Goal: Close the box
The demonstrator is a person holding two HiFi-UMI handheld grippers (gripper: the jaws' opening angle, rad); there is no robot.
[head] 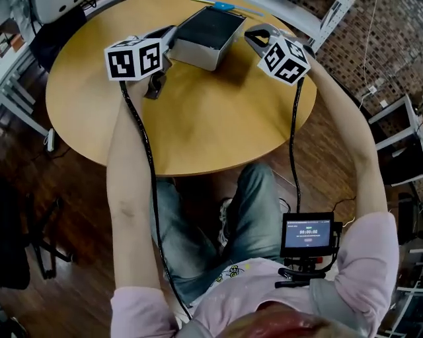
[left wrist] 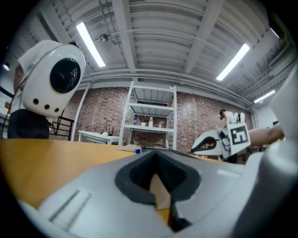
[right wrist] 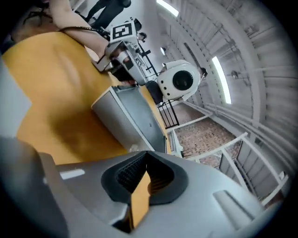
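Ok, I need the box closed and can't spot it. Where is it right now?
In the head view the box sits at the far side of the round table, between the left gripper and the right gripper.

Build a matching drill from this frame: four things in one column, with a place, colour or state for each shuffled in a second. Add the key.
Things
1. box
2. pen
3. screen
4. right gripper

Descriptions
A. jaws shut, nothing between them
B. blue, at the far edge of the table
C. lit, off the table, below its near edge
D. grey sides, standing on the table

Pairs: 1-D, 2-B, 3-C, 4-A
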